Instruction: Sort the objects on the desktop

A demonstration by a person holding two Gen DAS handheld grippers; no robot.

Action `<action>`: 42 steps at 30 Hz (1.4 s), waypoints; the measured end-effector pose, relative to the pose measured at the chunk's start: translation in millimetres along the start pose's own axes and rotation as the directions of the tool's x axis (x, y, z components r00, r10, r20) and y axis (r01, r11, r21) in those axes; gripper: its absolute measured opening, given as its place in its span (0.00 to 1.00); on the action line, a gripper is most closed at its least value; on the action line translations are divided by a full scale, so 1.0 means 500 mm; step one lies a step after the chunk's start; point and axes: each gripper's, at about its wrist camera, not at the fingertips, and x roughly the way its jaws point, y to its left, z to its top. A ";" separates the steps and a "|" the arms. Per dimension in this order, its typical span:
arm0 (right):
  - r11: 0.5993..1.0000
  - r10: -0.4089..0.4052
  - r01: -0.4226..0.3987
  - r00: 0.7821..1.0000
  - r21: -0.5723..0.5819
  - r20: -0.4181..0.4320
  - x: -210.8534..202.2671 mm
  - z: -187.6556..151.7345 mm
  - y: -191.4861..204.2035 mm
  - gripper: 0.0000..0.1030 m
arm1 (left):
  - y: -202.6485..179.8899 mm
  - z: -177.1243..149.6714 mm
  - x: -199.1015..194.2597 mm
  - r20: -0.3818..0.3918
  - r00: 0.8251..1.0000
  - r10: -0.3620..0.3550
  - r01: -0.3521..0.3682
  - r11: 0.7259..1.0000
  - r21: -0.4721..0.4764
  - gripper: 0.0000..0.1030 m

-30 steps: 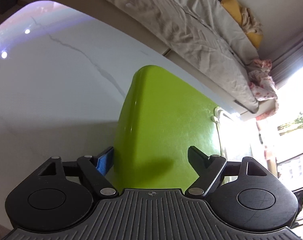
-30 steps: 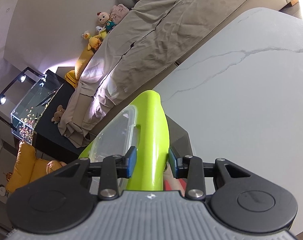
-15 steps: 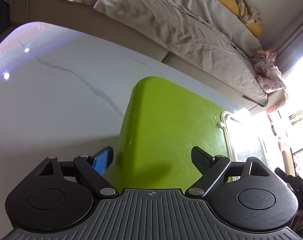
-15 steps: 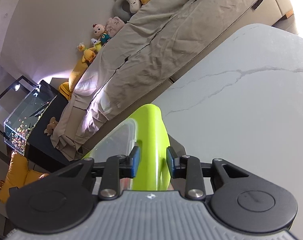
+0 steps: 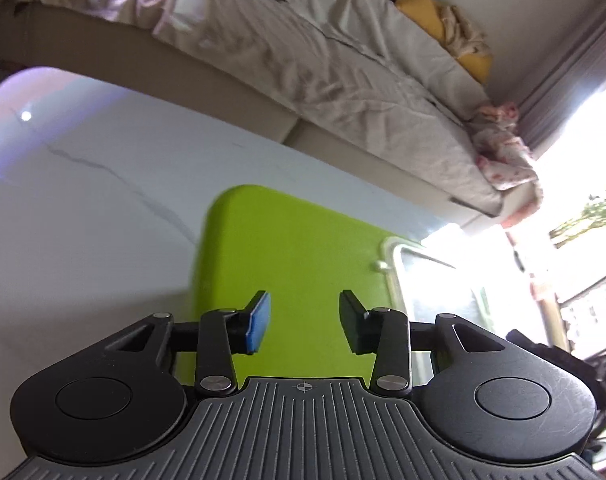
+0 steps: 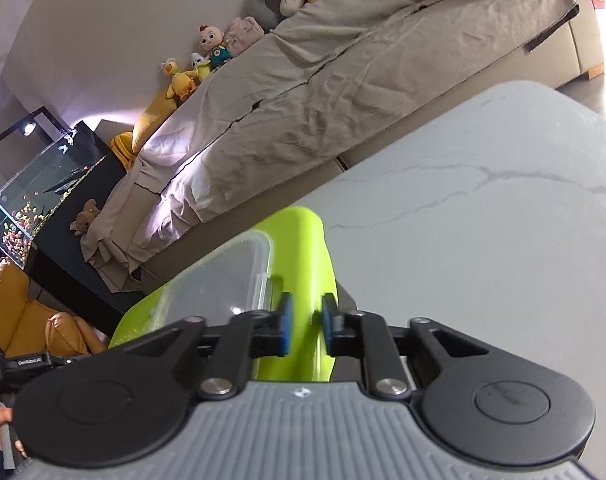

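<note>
A lime-green storage box (image 5: pixel 299 256) with a clear lid (image 5: pixel 435 276) stands on the white marble table (image 5: pixel 83 208). My left gripper (image 5: pixel 305 322) is open, its fingers over the box's green side, not touching it. In the right wrist view my right gripper (image 6: pixel 306 326) is shut on the box's green edge (image 6: pixel 309 252), with the clear lid (image 6: pixel 219 280) to its left. The inside of the box is hidden.
A sofa draped in beige cloth (image 6: pixel 343 68) with plush toys (image 6: pixel 215 46) runs along the far table edge. A glass fish tank (image 6: pixel 43 184) on a dark cabinet stands at the left. A bright window (image 5: pixel 583 208) lies to the right.
My left gripper has narrowed from a wide span around the box's side to a smaller gap and shifted right over it. My right gripper has stayed clamped on the edge.
</note>
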 end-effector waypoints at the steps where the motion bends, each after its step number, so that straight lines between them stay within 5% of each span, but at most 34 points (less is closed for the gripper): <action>1: 1.000 0.014 -0.014 1.000 0.005 0.007 -0.001 0.009 0.002 0.04 | -0.010 0.003 0.001 0.004 1.000 0.025 -0.025 1.000 0.014 0.43; 4: 0.998 -0.033 0.033 0.999 -0.057 0.010 -0.002 0.020 0.020 0.14 | -0.018 0.004 -0.003 0.016 0.994 0.110 -0.111 0.991 0.071 0.59; 6: 0.990 -0.070 0.067 0.997 -0.126 -0.015 -0.005 0.012 0.033 0.44 | -0.003 -0.002 -0.014 0.015 0.991 0.134 -0.135 0.989 0.062 0.73; 8: 0.990 -0.054 0.048 0.998 -0.133 -0.042 -0.010 0.000 0.035 0.53 | 0.013 -0.006 -0.014 0.003 0.987 0.161 -0.161 0.986 0.046 0.87; 10: 0.992 -0.049 0.041 0.997 -0.117 -0.064 -0.007 -0.010 0.029 0.53 | 0.033 -0.016 -0.008 -0.018 0.987 0.160 -0.160 0.987 0.026 0.88; 17: 0.997 0.070 -0.066 0.994 0.050 -0.078 0.017 -0.038 -0.030 0.53 | 0.115 -0.038 0.057 -0.060 0.996 -0.073 0.060 0.979 -0.197 0.84; 19: 0.994 0.090 -0.086 0.994 0.068 -0.069 0.018 -0.042 -0.041 0.50 | 0.118 -0.040 0.056 -0.045 0.998 -0.048 0.038 0.980 -0.196 0.74; 24: 0.996 0.081 -0.079 0.995 0.041 -0.055 -0.001 -0.033 -0.029 0.50 | 0.096 -0.029 0.033 -0.020 0.999 -0.048 0.044 0.986 -0.158 0.72; 28: 0.992 0.108 -0.106 0.994 0.063 -0.025 -0.008 -0.004 -0.035 0.50 | 0.057 -0.007 0.029 -0.010 0.999 -0.037 0.036 0.994 -0.102 0.73; 33: 0.999 0.040 -0.039 0.998 0.032 -0.049 0.009 -0.011 -0.044 0.48 | 0.049 -0.021 0.058 -0.061 0.997 0.048 -0.054 0.994 -0.092 0.77; 42: 0.999 0.032 -0.032 0.999 0.000 -0.040 0.009 -0.018 -0.032 0.48 | 0.048 -0.052 0.064 -0.062 0.996 0.062 -0.067 0.995 -0.080 0.82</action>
